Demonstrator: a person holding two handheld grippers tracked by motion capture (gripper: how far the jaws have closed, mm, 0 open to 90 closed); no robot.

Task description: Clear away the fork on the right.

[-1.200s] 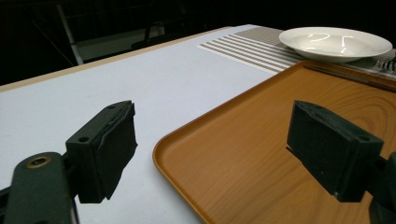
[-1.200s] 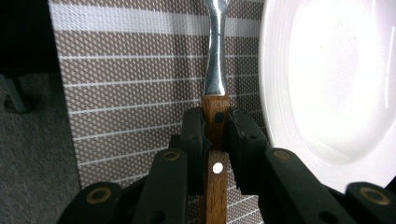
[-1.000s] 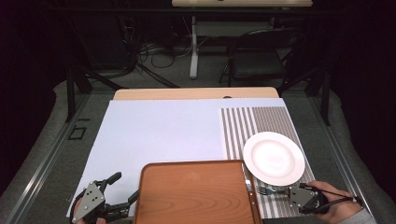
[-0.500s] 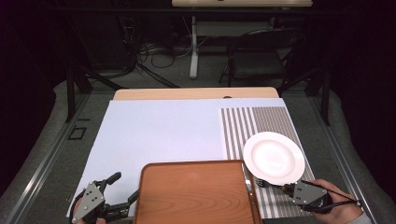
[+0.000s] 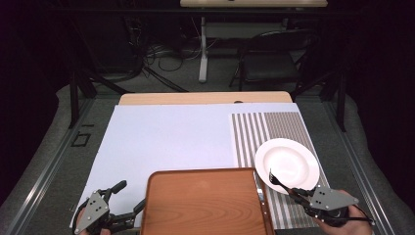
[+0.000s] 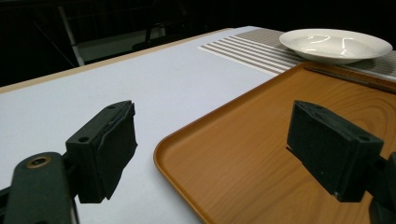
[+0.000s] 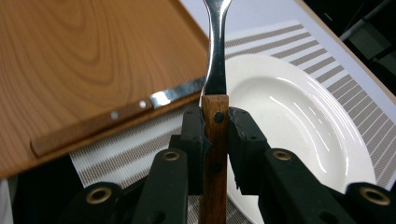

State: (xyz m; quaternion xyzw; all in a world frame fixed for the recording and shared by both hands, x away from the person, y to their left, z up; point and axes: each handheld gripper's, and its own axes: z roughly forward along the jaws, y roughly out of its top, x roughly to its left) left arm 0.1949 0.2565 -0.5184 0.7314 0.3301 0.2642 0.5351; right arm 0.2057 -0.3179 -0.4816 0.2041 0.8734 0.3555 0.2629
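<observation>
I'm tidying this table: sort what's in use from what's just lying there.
In use: fork, clamped by its wooden handle in the right gripper; white plate beneath its tines.
Lying about: knife, wooden tray, striped placemat; left gripper, open.

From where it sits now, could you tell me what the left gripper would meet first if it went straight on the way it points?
Probably the wooden tray: the left gripper stands open with one jaw already over its near corner. Farther along lies the white plate, though depth is hard to judge.
</observation>
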